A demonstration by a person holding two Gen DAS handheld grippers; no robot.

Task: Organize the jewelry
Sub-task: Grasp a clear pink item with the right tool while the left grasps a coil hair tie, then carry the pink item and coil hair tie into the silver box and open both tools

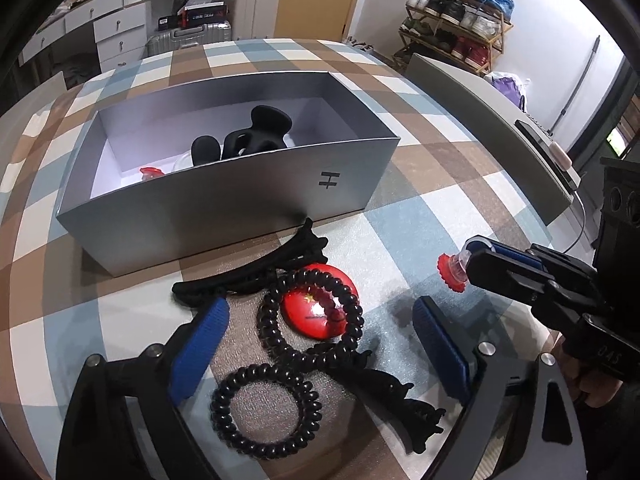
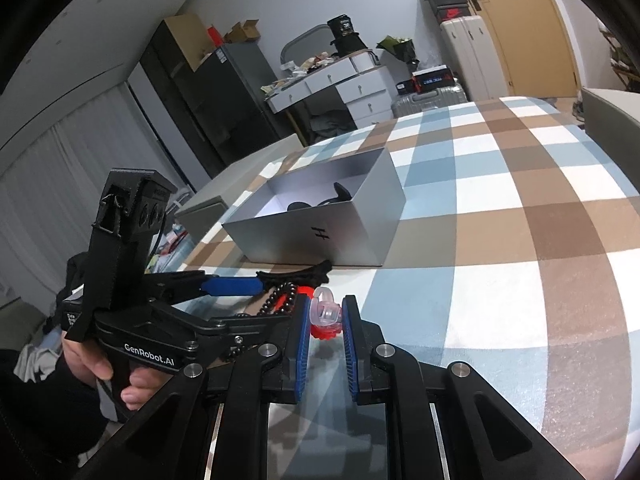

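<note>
A grey open box [image 1: 224, 200] holds black hair clips [image 1: 256, 132] and a small red piece [image 1: 151, 173]. In front of it lie a black claw clip [image 1: 256, 276], two black spiral hair ties [image 1: 312, 320], a red round badge [image 1: 316, 308] and another black clip [image 1: 396, 404]. My left gripper [image 1: 320, 344] is open, hovering over the ties and badge. My right gripper [image 2: 326, 316] is shut on a small clear-and-red ornament [image 2: 326, 314], held just above the table; it shows in the left wrist view [image 1: 454, 272]. The box shows in the right wrist view [image 2: 320, 224].
The table has a blue, brown and white checked cloth [image 1: 420, 184]. A grey box lid [image 1: 480, 120] stands at the right with a phone [image 1: 536, 136] on it. Behind are drawers, suitcases and a shoe rack [image 1: 452, 20].
</note>
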